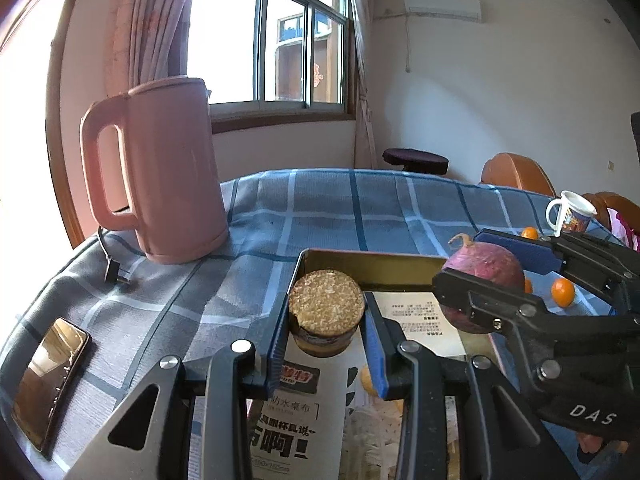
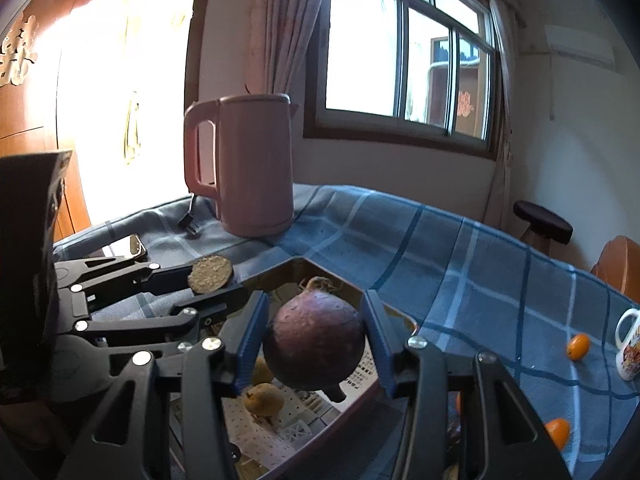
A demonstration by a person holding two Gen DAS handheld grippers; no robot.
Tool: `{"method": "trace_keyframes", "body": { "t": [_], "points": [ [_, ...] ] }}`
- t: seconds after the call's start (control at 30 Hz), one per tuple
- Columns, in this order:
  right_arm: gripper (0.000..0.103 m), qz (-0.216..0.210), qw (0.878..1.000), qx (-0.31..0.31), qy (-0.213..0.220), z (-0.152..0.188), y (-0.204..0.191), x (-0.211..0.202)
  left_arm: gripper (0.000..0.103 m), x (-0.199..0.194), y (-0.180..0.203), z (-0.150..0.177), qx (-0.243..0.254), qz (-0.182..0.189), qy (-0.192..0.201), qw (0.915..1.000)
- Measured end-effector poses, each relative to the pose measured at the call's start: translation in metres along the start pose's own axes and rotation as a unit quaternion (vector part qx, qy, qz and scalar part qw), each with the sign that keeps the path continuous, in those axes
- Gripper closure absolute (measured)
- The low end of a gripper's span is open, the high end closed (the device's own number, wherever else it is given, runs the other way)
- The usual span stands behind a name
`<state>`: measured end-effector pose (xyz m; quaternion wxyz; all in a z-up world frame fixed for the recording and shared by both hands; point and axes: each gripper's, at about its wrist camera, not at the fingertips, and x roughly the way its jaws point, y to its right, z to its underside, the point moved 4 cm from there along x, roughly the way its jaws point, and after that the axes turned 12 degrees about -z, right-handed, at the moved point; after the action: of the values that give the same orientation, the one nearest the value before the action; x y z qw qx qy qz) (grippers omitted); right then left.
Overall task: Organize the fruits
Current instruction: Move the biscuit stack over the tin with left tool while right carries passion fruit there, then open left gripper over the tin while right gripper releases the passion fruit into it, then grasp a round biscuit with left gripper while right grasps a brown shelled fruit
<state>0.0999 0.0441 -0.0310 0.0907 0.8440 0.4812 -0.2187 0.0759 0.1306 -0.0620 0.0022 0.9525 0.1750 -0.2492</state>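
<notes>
left tool (image 1: 326,328) pinches cork jar (image 1: 326,312); right tool (image 2: 316,340) pinches purple fruit (image 2: 314,340); phone (image 1: 48,380) beside.

Your left tongs (image 1: 326,340): matte black angular linkage arms, triangular cutouts, round silver rivets, blue ribbed pads on fingers (image 1: 276,344). Your right tongs (image 2: 316,340): same black build, silver rivets, small screw heads, blue pads; white "DAS" lettering on body, seen from left wrist.

Daylight from the window (image 1: 264,40) blows out; fisheye edges bend and darken.
</notes>
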Motion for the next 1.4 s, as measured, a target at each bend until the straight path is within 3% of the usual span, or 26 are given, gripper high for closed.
{"method": "trace_keyframes", "body": {
  "t": [0.17,0.23,0.57,0.67,0.73,0.77,0.8,0.83,0.87,1.07,1.27,1.4],
  "points": [
    [0.053,0.008,1.000,0.001,-0.016,0.005,0.001,0.009,0.067,0.005,-0.001,0.001,0.001,0.003,-0.011,0.9999],
    [0.060,0.012,1.000,0.003,-0.020,0.006,0.002,0.011,0.067,0.007,0.000,0.002,0.004,0.004,-0.016,0.9999],
    [0.060,0.015,0.999,0.007,-0.034,0.009,0.004,0.014,0.066,0.012,0.002,0.003,0.012,0.004,-0.031,0.9994],
    [0.056,0.011,0.999,0.016,-0.037,0.012,0.007,0.012,0.066,0.013,0.003,0.003,0.016,0.000,-0.032,0.9994],
    [0.047,0.019,0.999,0.018,-0.035,0.014,0.009,0.007,0.064,0.012,0.004,0.003,0.018,0.003,-0.031,0.9993],
    [0.039,0.019,0.999,0.022,-0.033,0.015,0.010,0.004,0.058,0.011,0.005,0.003,0.020,0.001,-0.030,0.9993],
    [0.033,0.022,0.999,0.029,-0.028,0.015,0.012,-0.001,0.052,0.010,0.006,0.003,0.022,-0.001,-0.028,0.9994],
    [0.031,0.025,0.999,0.034,-0.022,0.015,0.014,-0.005,0.038,0.008,0.007,0.003,0.021,-0.003,-0.025,0.9995],
    [0.030,0.028,0.999,0.038,-0.018,0.016,0.015,-0.012,0.033,0.006,0.007,0.003,0.022,-0.003,-0.019,0.9996],
    [0.029,0.068,0.997,0.040,-0.019,0.027,0.031,-0.052,0.032,-0.005,0.013,0.001,0.022,0.009,-0.006,0.9997],
    [0.027,0.139,0.985,0.095,-0.029,0.065,0.084,-0.111,0.032,-0.018,0.032,0.000,0.025,0.030,0.005,0.9992],
    [0.027,0.144,0.981,0.120,-0.046,0.089,0.099,-0.129,0.032,-0.027,0.055,0.003,0.034,0.054,0.003,0.9980]
  ]
}}
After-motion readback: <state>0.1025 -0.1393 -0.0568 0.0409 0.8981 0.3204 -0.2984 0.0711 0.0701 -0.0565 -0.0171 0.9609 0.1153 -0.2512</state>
